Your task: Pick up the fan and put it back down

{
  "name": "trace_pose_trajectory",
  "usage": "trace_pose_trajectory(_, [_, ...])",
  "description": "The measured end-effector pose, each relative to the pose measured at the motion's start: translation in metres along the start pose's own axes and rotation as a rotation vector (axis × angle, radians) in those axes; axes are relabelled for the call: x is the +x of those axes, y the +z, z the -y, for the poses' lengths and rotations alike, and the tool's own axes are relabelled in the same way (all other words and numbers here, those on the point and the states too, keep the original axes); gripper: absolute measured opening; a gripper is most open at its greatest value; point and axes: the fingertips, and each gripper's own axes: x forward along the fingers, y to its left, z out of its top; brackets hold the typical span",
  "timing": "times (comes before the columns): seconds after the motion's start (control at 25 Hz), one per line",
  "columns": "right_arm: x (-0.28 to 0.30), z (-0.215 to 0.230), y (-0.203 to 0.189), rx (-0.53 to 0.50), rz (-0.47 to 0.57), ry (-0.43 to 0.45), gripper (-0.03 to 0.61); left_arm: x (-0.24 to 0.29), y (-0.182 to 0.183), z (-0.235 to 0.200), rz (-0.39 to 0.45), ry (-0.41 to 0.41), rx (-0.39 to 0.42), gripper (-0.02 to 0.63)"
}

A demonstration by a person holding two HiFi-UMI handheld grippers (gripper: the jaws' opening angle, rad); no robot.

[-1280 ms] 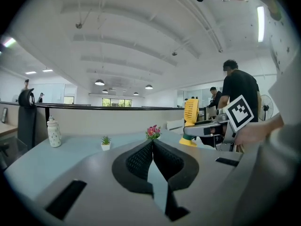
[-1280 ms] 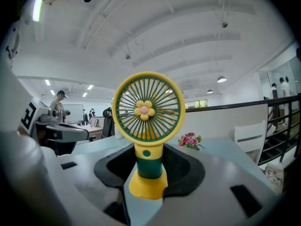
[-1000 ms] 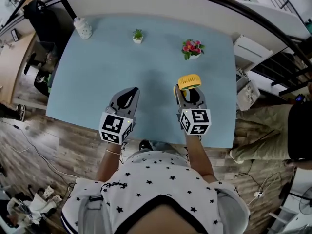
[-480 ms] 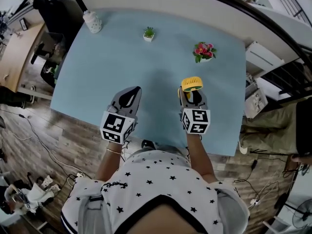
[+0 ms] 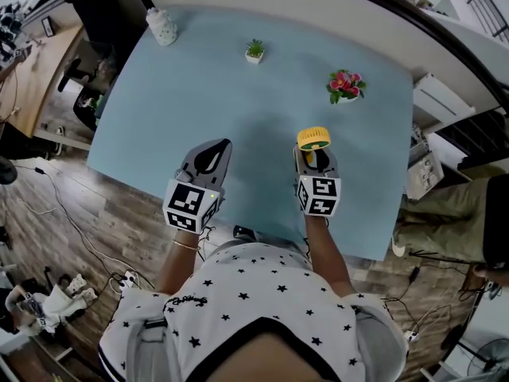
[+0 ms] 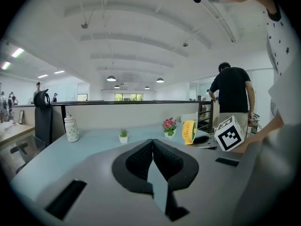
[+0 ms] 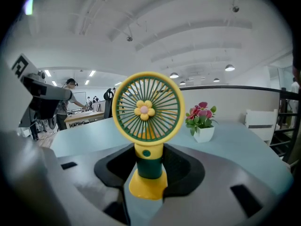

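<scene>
Down toward the table point(image 5: 238, 110) my right gripper point(image 5: 312, 156) has sunk since a second ago, taking the fan point(image 5: 313, 138) with it, while my left gripper point(image 5: 213, 151) has hardly shifted. At the far left corner stands a white jar point(image 5: 162, 27). Nearer me, the left gripper hovers over the table's near side, its jaws pressed together with nothing between them. Beyond it, near the back edge, sits a small green plant point(image 5: 255, 50). Further right, the right gripper's jaws stand partly apart, clamped on the fan's green stem; the yellow base hangs just below the pads and the round yellow head stands upright above them. I can't tell whether the base touches the table. Pink flowers point(image 5: 346, 84) in a white pot stand beyond the fan, slightly right
</scene>
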Motion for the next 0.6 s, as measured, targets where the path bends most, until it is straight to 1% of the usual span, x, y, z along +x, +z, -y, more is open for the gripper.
trace_pose_trajectory(0.6, [0.016, 0.004, -0.032, -0.01, -0.066, -0.02, 0.173, 0.001, -0.004, -0.008, -0.019, 0.014, -0.006, 0.028])
